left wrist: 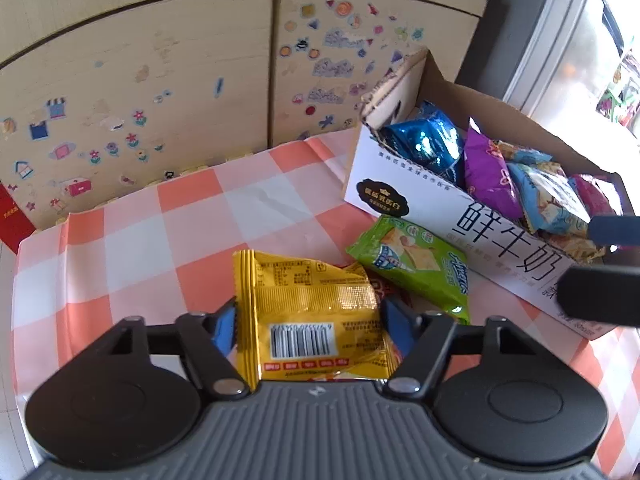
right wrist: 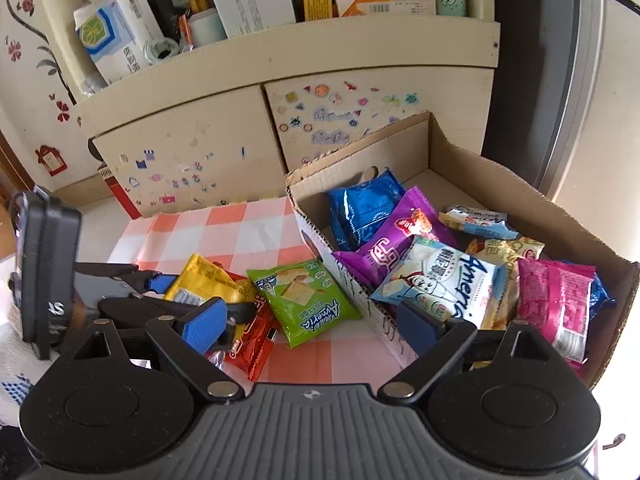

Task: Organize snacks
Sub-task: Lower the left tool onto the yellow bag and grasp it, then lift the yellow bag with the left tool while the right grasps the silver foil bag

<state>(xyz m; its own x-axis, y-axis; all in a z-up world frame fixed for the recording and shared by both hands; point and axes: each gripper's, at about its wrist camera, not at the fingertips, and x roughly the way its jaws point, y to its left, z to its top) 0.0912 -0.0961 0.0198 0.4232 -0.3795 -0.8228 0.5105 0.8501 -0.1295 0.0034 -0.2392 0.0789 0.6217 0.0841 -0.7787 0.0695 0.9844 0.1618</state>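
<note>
A yellow snack packet [left wrist: 316, 316] lies barcode-up on the orange-checked cloth, and my left gripper [left wrist: 312, 328] is shut on it, one blue pad against each side edge. Partly under it lies a red packet [right wrist: 256, 344], and a green packet [left wrist: 412, 264] leans beside the box. The white cardboard box [left wrist: 400, 196] at the right holds several packets: blue [right wrist: 364, 208], purple [right wrist: 396, 240], white-and-blue [right wrist: 444, 280], pink [right wrist: 556, 304]. My right gripper [right wrist: 312, 328] is open and holds nothing. It straddles the box's front wall, with its right finger [right wrist: 420, 328] inside.
A pale cabinet [left wrist: 160, 92] covered in stickers stands right behind the cloth. Above it, a shelf [right wrist: 280, 52] is crowded with cartons and bottles. A dark post and window [left wrist: 532, 20] rise at the right behind the box. Bare checked cloth [left wrist: 168, 216] lies to the left.
</note>
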